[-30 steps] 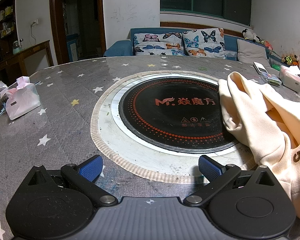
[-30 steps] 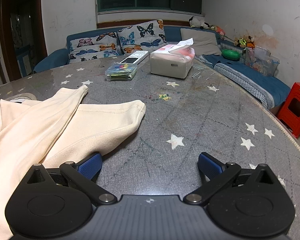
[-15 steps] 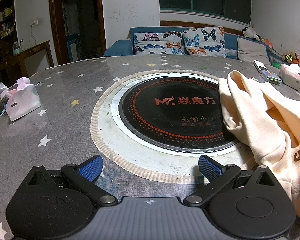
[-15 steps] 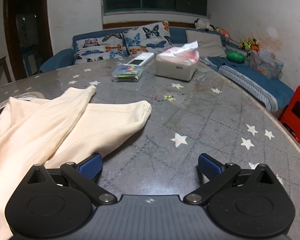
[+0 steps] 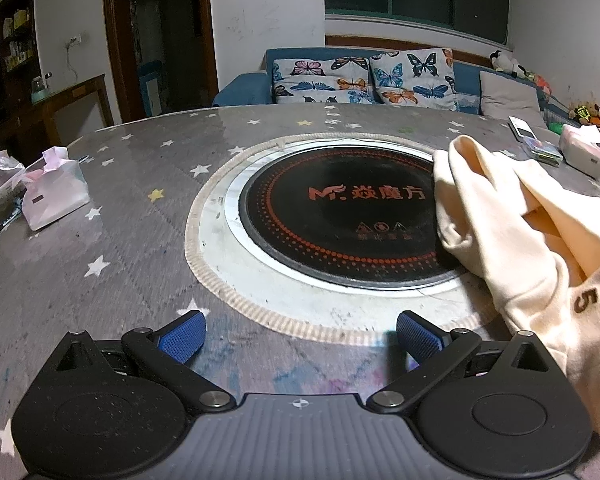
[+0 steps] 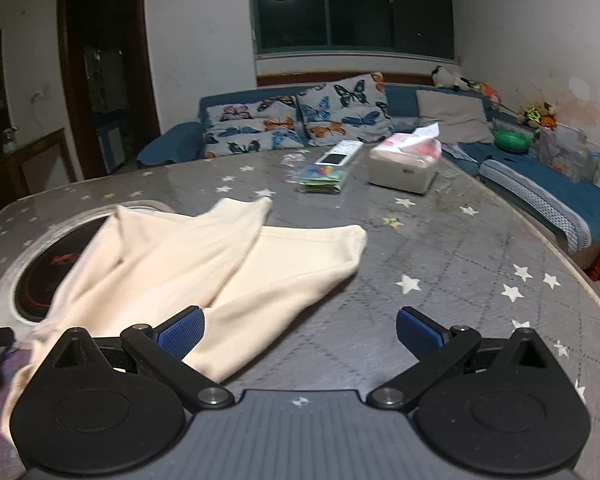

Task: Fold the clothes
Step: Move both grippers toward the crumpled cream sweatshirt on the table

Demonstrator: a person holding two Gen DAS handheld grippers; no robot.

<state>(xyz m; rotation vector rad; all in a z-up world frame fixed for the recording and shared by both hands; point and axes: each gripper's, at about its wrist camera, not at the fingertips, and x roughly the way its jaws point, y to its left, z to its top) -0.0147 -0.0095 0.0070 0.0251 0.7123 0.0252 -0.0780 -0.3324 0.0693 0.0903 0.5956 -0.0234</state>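
A cream garment [image 5: 516, 232] with a brown "5" on it lies crumpled on the grey star-print table, overlapping the right edge of the black round cooktop [image 5: 340, 224]. In the right wrist view the garment [image 6: 204, 256] spreads to the left, its two legs pointing toward the far side. My left gripper [image 5: 300, 336] is open and empty, low over the table in front of the cooktop, left of the garment. My right gripper [image 6: 300, 330] is open and empty, above the table, its left finger over the garment's near edge.
A pink tissue pack [image 5: 54, 196] sits at the table's left edge. A tissue box [image 6: 404, 168], a remote [image 6: 338, 156] and a small clear case [image 6: 324, 178] stand at the far right. A blue sofa [image 6: 284, 128] is behind. The table edge [image 6: 572, 268] curves on the right.
The right gripper has risen and turned left, so more of the garment and the cooktop now show. The left gripper has shifted only slightly. Both stay open.
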